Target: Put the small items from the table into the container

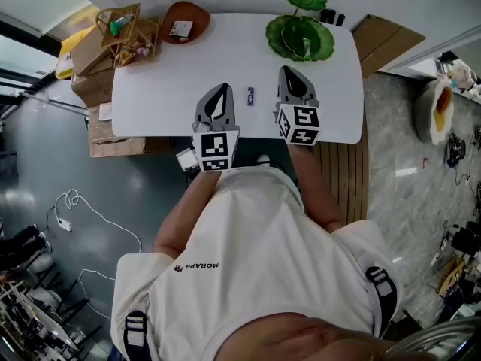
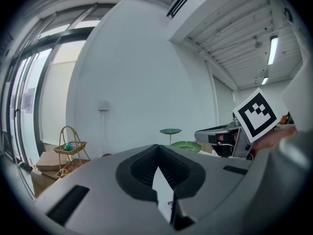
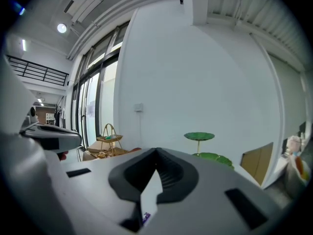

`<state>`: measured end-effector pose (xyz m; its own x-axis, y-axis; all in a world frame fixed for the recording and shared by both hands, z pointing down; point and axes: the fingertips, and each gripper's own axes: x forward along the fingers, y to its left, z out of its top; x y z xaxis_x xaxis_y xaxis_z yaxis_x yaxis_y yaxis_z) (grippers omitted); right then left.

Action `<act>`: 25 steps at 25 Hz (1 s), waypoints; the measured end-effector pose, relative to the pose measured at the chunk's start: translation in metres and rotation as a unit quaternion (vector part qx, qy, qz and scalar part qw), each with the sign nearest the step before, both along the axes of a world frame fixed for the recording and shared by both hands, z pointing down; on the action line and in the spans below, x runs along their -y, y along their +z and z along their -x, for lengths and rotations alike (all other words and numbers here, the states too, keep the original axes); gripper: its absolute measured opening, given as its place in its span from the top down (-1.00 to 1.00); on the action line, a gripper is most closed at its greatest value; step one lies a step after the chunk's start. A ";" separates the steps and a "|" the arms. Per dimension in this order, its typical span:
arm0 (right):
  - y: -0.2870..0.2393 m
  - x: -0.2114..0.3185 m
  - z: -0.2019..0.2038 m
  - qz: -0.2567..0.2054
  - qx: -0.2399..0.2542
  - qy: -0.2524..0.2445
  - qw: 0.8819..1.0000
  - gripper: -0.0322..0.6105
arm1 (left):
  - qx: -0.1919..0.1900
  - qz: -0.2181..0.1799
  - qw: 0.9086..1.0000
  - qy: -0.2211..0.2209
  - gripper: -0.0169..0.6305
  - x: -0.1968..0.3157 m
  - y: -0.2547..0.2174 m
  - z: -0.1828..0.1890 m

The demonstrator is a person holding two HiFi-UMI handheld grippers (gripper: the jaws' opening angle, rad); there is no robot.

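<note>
"Job done yet?"

"No. One small purple packet [image 1: 251, 96] lies on the white table [image 1: 173, 74], between the left gripper [image 1: 222, 89] and the right gripper [image 1: 288, 74]. Both are pressed together, holding nothing. Maybe something already sits in the brown bowl [image 1: 197, 10], far left."

small purple item [image 1: 251, 96]: 1 | green leaf dishes [image 1: 289, 32]: 2 | brown bowl [image 1: 197, 12]: 1 | wicker stand [image 1: 124, 27]: 1 | worktop [image 1: 225, 59]: 1

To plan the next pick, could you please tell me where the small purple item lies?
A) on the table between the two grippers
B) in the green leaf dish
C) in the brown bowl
A: the small purple item lies on the table between the left gripper and the right gripper.
</note>
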<state>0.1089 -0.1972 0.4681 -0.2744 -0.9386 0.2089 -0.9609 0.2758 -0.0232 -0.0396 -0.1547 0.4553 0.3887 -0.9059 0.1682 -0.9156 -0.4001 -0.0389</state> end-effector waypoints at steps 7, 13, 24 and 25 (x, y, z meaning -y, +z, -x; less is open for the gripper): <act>0.006 -0.012 0.023 0.006 0.003 -0.020 1.000 0.86 | -0.005 0.001 1.000 -0.010 0.93 0.002 0.001 0.005; 0.018 -0.016 0.035 0.017 0.003 -0.032 0.999 0.86 | -0.012 0.005 1.000 -0.020 0.93 0.003 0.004 0.009; 0.076 -0.019 0.053 0.088 0.011 -0.043 0.995 0.86 | -0.005 0.018 0.999 -0.041 0.93 -0.003 0.014 0.026; 0.083 -0.020 0.054 0.097 0.010 -0.043 0.994 0.86 | -0.005 0.019 0.999 -0.043 0.93 -0.003 0.015 0.027</act>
